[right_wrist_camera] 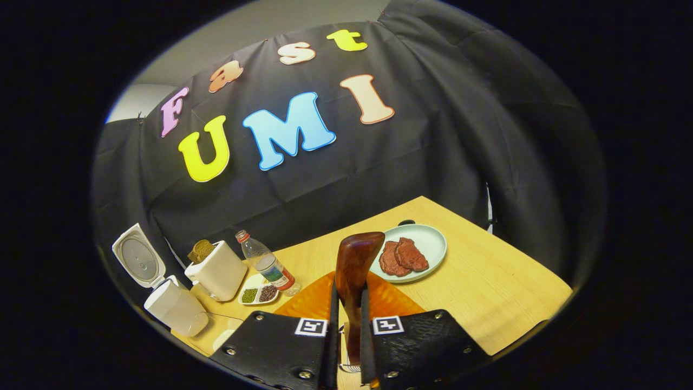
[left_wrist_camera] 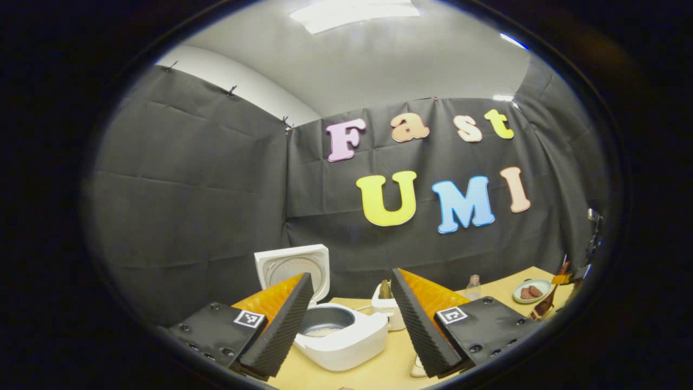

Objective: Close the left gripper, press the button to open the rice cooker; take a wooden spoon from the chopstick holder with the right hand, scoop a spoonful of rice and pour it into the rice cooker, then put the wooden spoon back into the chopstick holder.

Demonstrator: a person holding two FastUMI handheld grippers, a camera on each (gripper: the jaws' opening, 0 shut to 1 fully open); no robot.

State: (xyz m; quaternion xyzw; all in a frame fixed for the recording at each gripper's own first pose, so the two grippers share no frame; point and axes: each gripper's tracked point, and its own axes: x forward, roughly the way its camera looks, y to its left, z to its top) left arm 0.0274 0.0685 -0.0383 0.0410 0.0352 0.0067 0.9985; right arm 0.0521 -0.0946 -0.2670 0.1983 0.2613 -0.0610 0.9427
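L claw [left_wrist_camera: 352, 319] wide open, empty | R claw [right_wrist_camera: 347, 303] clamps wooden spoon [right_wrist_camera: 354, 265], handle hidden | cooker [left_wrist_camera: 338, 330] rice prob

Recording booth, black cloth wall [left_wrist_camera: 206, 216], wooden table [right_wrist_camera: 487, 281], rice cooker [left_wrist_camera: 341, 336]

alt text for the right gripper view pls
The right hand-held gripper is shut on a wooden spoon, bowl upright above a wooden table. Beyond sit a plate of meat, a bottle and the open rice cooker.
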